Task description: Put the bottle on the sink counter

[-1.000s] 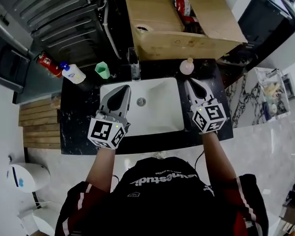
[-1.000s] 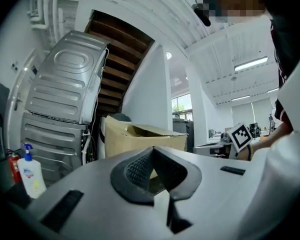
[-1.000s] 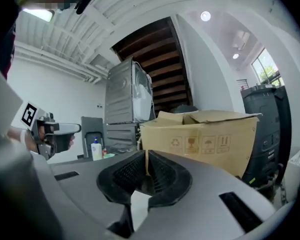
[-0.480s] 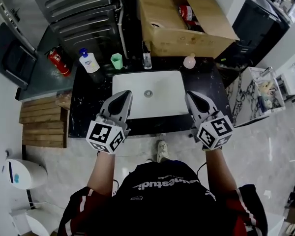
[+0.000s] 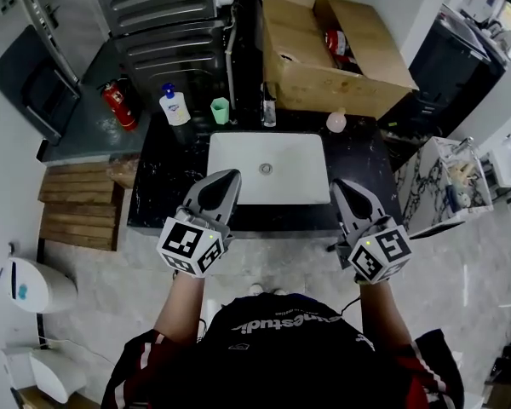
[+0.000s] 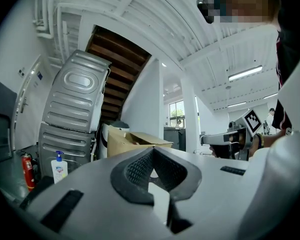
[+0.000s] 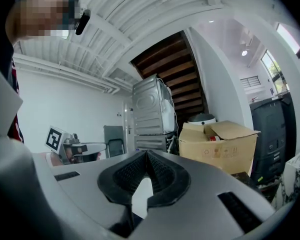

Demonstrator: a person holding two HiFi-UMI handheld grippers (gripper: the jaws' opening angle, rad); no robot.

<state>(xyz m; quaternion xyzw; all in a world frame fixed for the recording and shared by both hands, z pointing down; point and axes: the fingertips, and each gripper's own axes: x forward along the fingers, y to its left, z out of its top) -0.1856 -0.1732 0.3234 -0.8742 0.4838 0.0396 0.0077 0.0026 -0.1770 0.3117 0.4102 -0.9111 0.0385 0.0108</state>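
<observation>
A small pale pink bottle (image 5: pixel 336 122) stands upright on the black sink counter (image 5: pixel 157 186), behind the white basin (image 5: pixel 266 167) at its right corner. Both grippers hover at the counter's front edge, well short of the bottle. My left gripper (image 5: pixel 230 176) is shut with nothing in it, its tips meeting (image 6: pixel 151 152). My right gripper (image 5: pixel 339 184) is also shut and empty (image 7: pixel 146 154). Each gripper shows in the other's view, held level.
A white pump bottle (image 5: pixel 175 106), a green cup (image 5: pixel 221 110) and the faucet (image 5: pixel 268 113) line the counter's back. A red fire extinguisher (image 5: pixel 117 103) stands at the left. An open cardboard box (image 5: pixel 324 54) sits behind, with a marble-pattern stand (image 5: pixel 430 190) at the right.
Both grippers have drawn back from over the basin to the counter's front edge, away from the pink bottle. The head view has pulled back and shows more floor.
</observation>
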